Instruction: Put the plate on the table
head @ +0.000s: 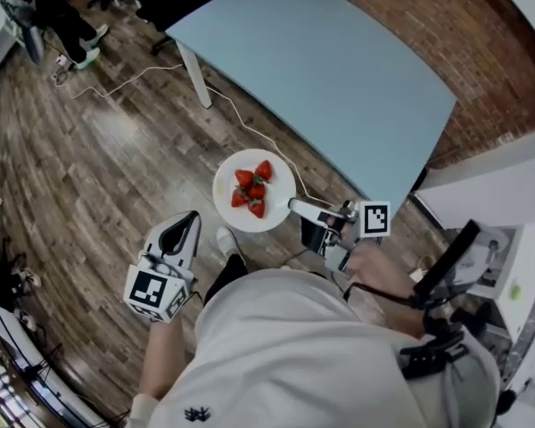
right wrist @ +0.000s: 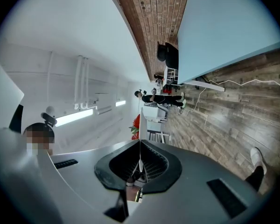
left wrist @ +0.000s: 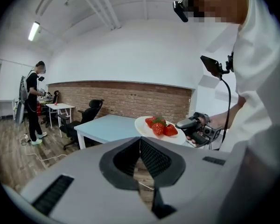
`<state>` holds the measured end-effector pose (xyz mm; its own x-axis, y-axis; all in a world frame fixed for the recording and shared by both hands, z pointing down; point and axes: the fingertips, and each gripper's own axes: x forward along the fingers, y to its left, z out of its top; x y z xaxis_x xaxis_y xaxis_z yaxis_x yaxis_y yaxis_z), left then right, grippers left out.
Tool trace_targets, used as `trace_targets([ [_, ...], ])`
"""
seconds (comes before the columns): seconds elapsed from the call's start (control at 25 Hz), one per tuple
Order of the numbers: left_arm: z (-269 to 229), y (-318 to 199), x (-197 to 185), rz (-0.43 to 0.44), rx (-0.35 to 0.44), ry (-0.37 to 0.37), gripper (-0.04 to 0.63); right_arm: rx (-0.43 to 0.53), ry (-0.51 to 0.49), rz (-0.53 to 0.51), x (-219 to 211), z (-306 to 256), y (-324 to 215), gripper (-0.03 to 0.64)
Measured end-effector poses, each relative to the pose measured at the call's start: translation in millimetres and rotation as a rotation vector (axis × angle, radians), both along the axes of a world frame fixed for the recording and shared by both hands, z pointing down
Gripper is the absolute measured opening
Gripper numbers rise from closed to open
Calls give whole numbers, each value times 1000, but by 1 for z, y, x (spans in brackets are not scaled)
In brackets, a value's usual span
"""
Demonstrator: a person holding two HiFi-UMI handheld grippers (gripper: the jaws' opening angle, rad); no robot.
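Observation:
A white plate (head: pixel 226 188) carrying several strawberries (head: pixel 252 188) hangs over the wooden floor, short of the light-blue table (head: pixel 339 69). My right gripper (head: pixel 294 207) is shut on the plate's rim nearest me. In the right gripper view the plate (right wrist: pixel 140 125) shows edge-on between the jaws of the right gripper (right wrist: pixel 140 143), with the strawberries (right wrist: pixel 135 124) to its left. The left gripper view shows the plate (left wrist: pixel 144 124) level beside the table (left wrist: pixel 107 125). My left gripper (head: pixel 190 218) is low at the left, apart from the plate, shut with nothing in it.
A white cable (head: pixel 241 119) runs across the floor by the table leg. A person (left wrist: pixel 35 101) stands far off near a small white table (left wrist: pixel 58 107) and a black office chair (left wrist: pixel 91 111). A white counter (head: pixel 490 194) is at my right.

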<state>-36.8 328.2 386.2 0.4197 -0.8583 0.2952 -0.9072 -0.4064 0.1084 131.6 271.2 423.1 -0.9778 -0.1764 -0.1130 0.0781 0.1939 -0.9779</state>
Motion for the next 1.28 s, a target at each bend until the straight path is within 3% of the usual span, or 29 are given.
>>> trace_targets([
  [0.36,2,-59,-89,129,0,-43,3,46,-19,81,-96,-12,-78,15],
  [0.64,5,-102,-117,148,-4,-22,3,29,-32,107,-136,-12,-136,15],
  [0.84,10,-144,-117,167,-19,-9,3,20,-41,126,-139,-2,-196,15],
  [1.28,-3,-332,-83,176,-60,-28,3,21,-60,152,-114,1,-411,15],
])
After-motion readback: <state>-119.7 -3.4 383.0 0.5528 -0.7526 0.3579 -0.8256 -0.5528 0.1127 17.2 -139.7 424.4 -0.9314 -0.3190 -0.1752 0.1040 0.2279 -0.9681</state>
